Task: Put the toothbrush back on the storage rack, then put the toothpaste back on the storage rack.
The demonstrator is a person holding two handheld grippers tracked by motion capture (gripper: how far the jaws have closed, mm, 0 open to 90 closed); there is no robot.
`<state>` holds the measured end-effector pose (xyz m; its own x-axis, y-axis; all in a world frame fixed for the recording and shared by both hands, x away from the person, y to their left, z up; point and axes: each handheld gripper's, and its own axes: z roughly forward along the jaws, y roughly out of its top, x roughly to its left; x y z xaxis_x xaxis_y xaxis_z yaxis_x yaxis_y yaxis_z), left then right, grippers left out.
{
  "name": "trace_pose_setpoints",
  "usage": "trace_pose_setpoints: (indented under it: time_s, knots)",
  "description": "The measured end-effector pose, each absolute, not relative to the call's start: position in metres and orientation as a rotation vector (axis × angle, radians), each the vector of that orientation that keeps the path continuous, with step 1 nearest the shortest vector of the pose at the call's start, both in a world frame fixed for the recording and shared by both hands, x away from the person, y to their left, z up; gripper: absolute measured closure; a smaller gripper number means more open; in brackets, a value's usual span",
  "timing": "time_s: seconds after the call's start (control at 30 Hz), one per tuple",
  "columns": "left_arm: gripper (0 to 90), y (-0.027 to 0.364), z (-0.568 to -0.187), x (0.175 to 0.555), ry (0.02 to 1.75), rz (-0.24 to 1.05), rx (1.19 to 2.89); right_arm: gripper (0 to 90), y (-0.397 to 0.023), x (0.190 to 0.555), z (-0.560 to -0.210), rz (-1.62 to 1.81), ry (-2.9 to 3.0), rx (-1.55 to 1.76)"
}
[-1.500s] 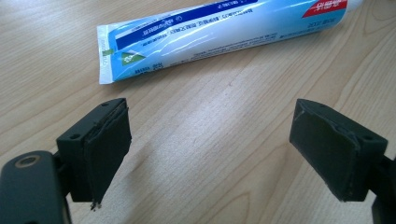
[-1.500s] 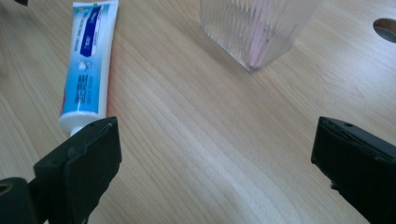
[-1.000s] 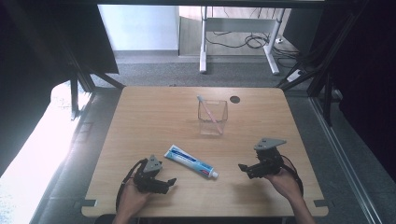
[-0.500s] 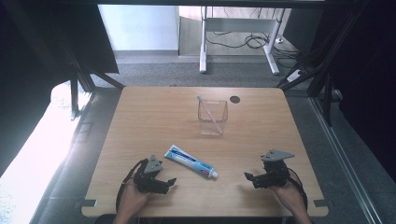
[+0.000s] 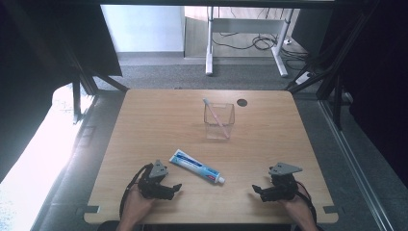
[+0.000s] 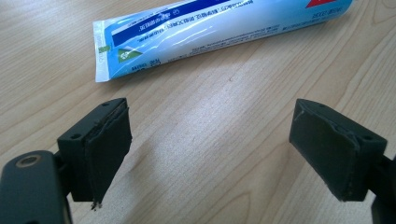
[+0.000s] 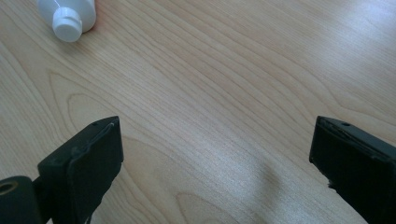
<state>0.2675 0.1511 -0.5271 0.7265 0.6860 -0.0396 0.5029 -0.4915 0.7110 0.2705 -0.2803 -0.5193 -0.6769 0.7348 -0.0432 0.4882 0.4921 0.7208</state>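
Since a second ago we see the right gripper (image 5: 260, 191) has drawn back toward the near edge of the bench (image 5: 144, 120) and sunk lower, while the left gripper (image 5: 174, 188) has stayed where it was, as have the toothpaste tube (image 5: 197, 166) and the clear cup (image 5: 219, 120). Both grippers now rest low at the near edge, each held in a hand coming in from below, and point inward toward each other. We find the left gripper's jaws spread wide over bare wood, with the tube's flat crimped end (image 6: 140, 39) lying just beyond them. The right gripper's jaws are also wide apart and hold nothing; the tube's white cap (image 7: 67, 21) sits ahead and to one side. The tube lies flat between the two grippers, touching neither, with the cup well beyond it
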Motion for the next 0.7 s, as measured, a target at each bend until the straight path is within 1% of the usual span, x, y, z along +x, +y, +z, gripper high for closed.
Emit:
trace_pose_setpoints:
  time_s: [0.57, 0.7]
  knots:
    - [14.4, 0.146, -0.517, 0.272, 0.955, 0.272, 2.183, 3.8, -0.288, 0.271, -0.521, 1.005, 2.365, 1.024]
    - [23.9, 0.143, -0.514, 0.272, 0.944, 0.27, 2.193, 3.9, -0.289, 0.27, -0.52, 1.017, 2.36, 1.03]
